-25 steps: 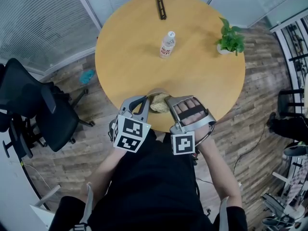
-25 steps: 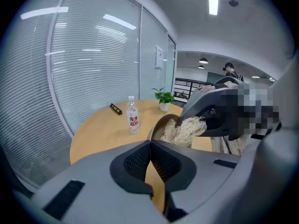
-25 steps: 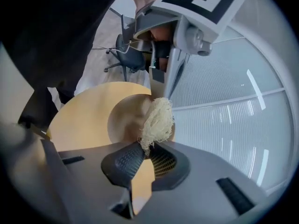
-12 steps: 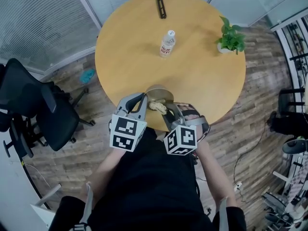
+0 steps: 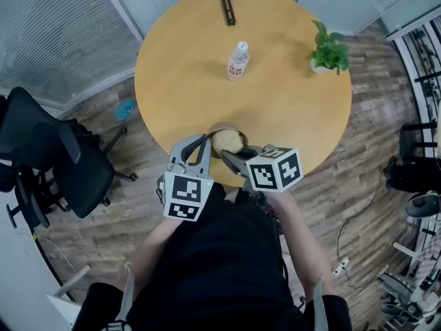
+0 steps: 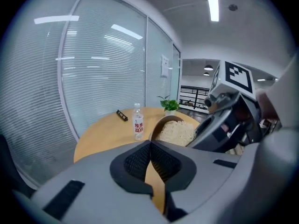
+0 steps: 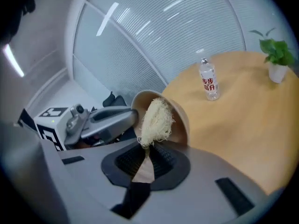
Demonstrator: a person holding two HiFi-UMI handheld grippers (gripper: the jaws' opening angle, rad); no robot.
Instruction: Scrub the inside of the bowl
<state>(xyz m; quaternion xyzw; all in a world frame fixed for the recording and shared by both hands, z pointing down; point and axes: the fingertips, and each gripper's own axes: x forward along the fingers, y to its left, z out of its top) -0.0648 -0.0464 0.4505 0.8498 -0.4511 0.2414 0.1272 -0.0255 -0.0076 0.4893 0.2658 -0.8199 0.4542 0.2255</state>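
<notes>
A tan bowl (image 5: pixel 222 131) sits tilted at the near edge of the round wooden table (image 5: pixel 275 109). My left gripper (image 5: pixel 206 148) is shut on the bowl's rim (image 6: pixel 160 123) and holds it at its left side. A pale fibrous scrubber (image 5: pixel 227 142) fills the bowl's inside. My right gripper (image 5: pixel 232 159) comes in from the right, shut on the scrubber (image 7: pixel 155 119) and pressing it against the inner wall of the bowl (image 7: pixel 181 121). In the left gripper view the scrubber (image 6: pixel 176 132) lies inside the bowl, with the right gripper (image 6: pixel 224 125) beside it.
A plastic water bottle (image 5: pixel 238 60) stands mid-table, a small potted plant (image 5: pixel 329 52) at the right, a black bar (image 5: pixel 226 6) at the far edge. A black office chair (image 5: pixel 48 150) stands on the floor to the left. Glass walls with blinds lie beyond.
The right gripper has twisted, its marker cube swinging up and to the right. The scrubber has swept round inside the bowl. The left gripper has kept its hold on the rim.
</notes>
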